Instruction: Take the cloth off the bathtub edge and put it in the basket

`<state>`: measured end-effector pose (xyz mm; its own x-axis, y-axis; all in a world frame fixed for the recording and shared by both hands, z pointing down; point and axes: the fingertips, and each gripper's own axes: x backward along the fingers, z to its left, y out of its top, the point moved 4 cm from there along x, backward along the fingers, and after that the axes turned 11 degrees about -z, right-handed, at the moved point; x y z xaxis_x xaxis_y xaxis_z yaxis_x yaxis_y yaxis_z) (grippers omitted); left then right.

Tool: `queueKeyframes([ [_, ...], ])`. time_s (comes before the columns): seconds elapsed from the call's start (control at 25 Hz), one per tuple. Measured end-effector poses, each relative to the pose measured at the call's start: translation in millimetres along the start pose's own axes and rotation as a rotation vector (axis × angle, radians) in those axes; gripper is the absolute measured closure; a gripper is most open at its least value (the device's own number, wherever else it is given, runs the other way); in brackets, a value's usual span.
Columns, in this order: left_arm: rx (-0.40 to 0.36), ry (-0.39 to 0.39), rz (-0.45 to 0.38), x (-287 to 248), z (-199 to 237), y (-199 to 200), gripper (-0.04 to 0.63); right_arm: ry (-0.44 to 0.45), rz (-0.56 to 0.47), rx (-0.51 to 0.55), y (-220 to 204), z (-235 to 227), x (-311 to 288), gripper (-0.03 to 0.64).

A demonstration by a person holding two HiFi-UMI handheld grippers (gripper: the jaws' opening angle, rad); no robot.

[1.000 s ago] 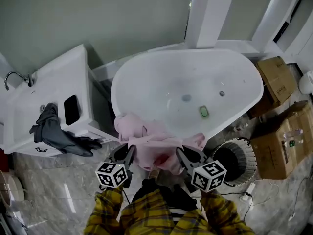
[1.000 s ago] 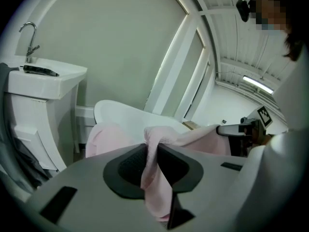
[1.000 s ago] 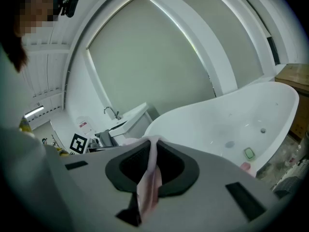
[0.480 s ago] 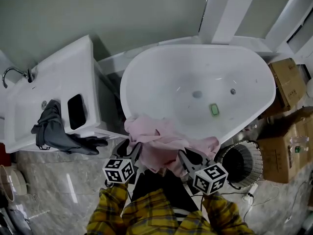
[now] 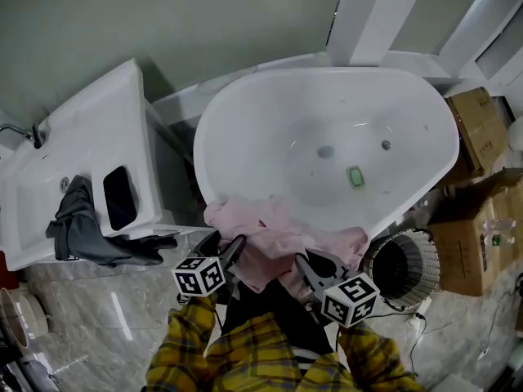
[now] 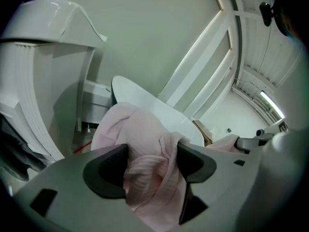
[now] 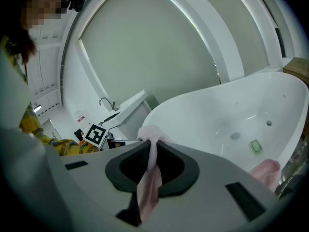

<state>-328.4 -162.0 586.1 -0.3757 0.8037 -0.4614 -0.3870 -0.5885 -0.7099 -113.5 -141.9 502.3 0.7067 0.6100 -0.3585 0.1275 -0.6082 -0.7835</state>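
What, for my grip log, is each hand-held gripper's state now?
Left hand-held gripper: open, just been opening, cloth between.
Right hand-held gripper: shut on cloth.

The cloth (image 5: pixel 274 239) runs under the right gripper (image 5: pixel 304 261), so its near edge is hidden in the head view. In the right gripper view its pinched strip drops out of sight behind the gripper's body. The tub (image 5: pixel 270 129) and the cloth overlap part of the basket (image 5: pixel 431 258) (its inside is only darkness). The tap (image 5: pixel 24 129) and the boxes (image 5: pixel 482 251) are cut by the picture's edges. A green thing (image 5: pixel 355 176) in the tub is too small to name.
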Motion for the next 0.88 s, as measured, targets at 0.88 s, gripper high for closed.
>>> queueKeyframes([
  [0.88,-0.038,-0.157,0.015,15.6,-45.7,26.3,0.488,-0.081,-0.069,-0.059,-2.9,-3.7,15.8,0.563],
])
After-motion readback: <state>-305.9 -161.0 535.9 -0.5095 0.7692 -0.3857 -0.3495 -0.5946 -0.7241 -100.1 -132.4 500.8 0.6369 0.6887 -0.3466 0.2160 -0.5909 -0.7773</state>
